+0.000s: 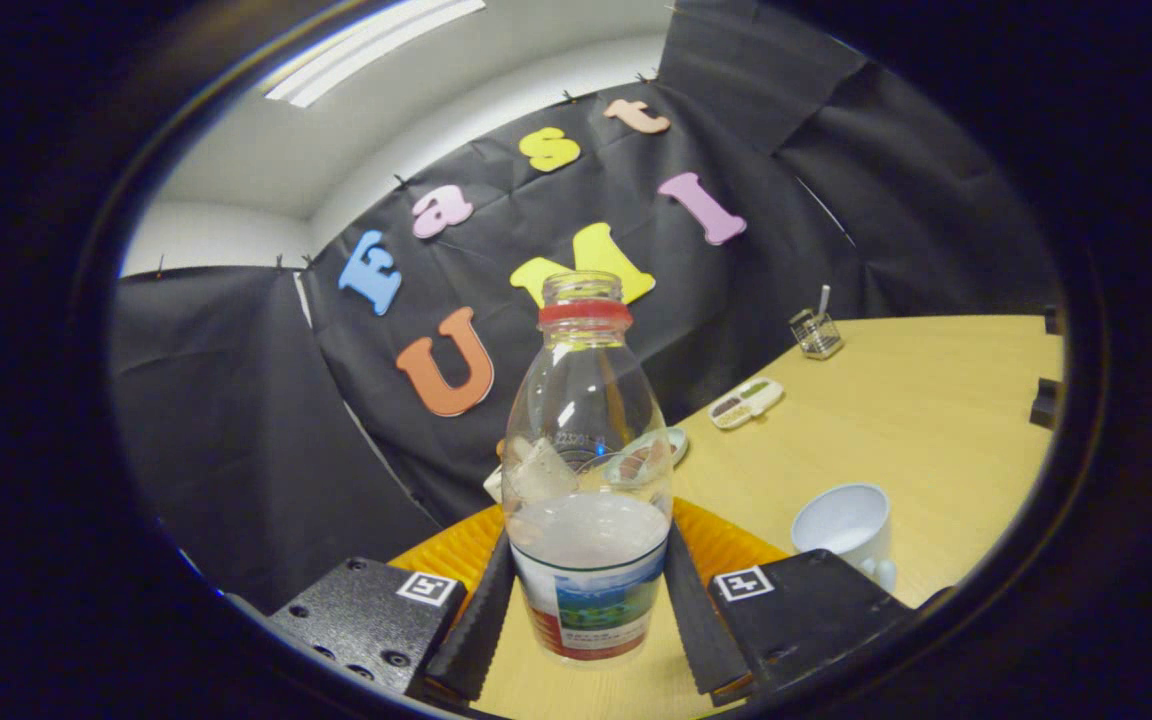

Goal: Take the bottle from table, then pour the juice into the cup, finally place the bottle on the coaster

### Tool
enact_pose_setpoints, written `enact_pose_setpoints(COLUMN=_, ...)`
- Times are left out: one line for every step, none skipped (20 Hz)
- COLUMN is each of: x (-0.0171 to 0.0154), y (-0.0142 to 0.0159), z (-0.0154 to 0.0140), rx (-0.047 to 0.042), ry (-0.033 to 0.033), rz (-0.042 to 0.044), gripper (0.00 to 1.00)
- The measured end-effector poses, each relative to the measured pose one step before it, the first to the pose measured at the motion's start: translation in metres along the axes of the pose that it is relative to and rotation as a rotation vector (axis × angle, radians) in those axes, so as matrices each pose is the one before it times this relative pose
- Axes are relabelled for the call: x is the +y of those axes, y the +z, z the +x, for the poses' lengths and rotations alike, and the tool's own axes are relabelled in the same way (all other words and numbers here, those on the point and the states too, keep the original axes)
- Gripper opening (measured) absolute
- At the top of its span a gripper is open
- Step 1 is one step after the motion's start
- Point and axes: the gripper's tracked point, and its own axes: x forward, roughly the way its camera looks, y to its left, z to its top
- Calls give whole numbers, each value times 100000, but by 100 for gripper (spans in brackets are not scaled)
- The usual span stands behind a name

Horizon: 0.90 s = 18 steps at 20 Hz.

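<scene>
A clear plastic bottle with a red neck ring and no cap stands upright between my fingers. Pale liquid fills its lower part, and a printed label wraps its base. My gripper is shut on the bottle, with one finger pressing its left side and the other its right. An orange ribbed coaster lies on the table just behind the bottle, showing on both sides of it. A white cup stands to the right, just beyond the right finger. I cannot tell whether the bottle's base touches the table.
The wooden table stretches to the right and back. On it are a small divided dish, a wire holder near the wall, and a small plate behind the bottle. Black blocks sit at the far right edge.
</scene>
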Motion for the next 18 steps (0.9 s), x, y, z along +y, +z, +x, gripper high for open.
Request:
enact_pose_setpoints(x=152, y=280, z=-214, rx=-293, ry=1011, rz=-6398, gripper=79)
enact_pose_setpoints(x=139, y=-63, z=-346, rx=291, ry=983, rz=-7179, gripper=79)
enact_pose_setpoints(x=62, y=202, z=-181, rx=-809, ry=429, rz=-6100, gripper=79)
enact_pose_setpoints(x=-118, y=247, z=-78, rx=-1043, ry=346, rz=-5275, gripper=79)
enact_pose_setpoints(x=-222, y=323, z=117, rx=-2124, ry=-314, rz=-3460, gripper=79)
enact_pose_setpoints(x=-431, y=201, z=117, rx=-1252, ry=-809, rz=-2196, gripper=79)
enact_pose_setpoints(x=-207, y=460, z=254, rx=-2494, ry=-735, rz=-939, gripper=79)
enact_pose_setpoints(x=-408, y=333, z=327, rx=-1773, ry=-1089, rz=-1691, gripper=79)
enact_pose_setpoints(x=-605, y=205, z=449, rx=-678, ry=-2068, rz=-1907, gripper=79)
enact_pose_setpoints(x=-605, y=-130, z=513, rx=-615, ry=-1484, rz=-1835, gripper=79)
enact_pose_setpoints(x=-184, y=-131, z=453, rx=295, ry=-154, rz=-1604, gripper=79)
enact_pose_setpoints(x=15, y=72, z=507, rx=-120, ry=772, rz=-909, gripper=79)
enact_pose_setpoints(x=-21, y=-249, z=580, rx=-346, ry=975, rz=-1212, gripper=80)
enact_pose_setpoints(x=-188, y=-154, z=758, rx=-759, ry=307, rz=-426, gripper=80)
enact_pose_setpoints(x=-328, y=-468, z=929, rx=-276, ry=-396, rz=-440, gripper=80)
enact_pose_setpoints(x=-395, y=-575, z=1123, rx=-368, ry=-487, rz=-347, gripper=80)
enact_pose_setpoints(x=-172, y=-719, z=1054, rx=552, ry=-693, rz=-630, gripper=80)
enact_pose_setpoints(x=-196, y=-816, z=1034, rx=967, ry=-610, rz=-1618, gripper=80)
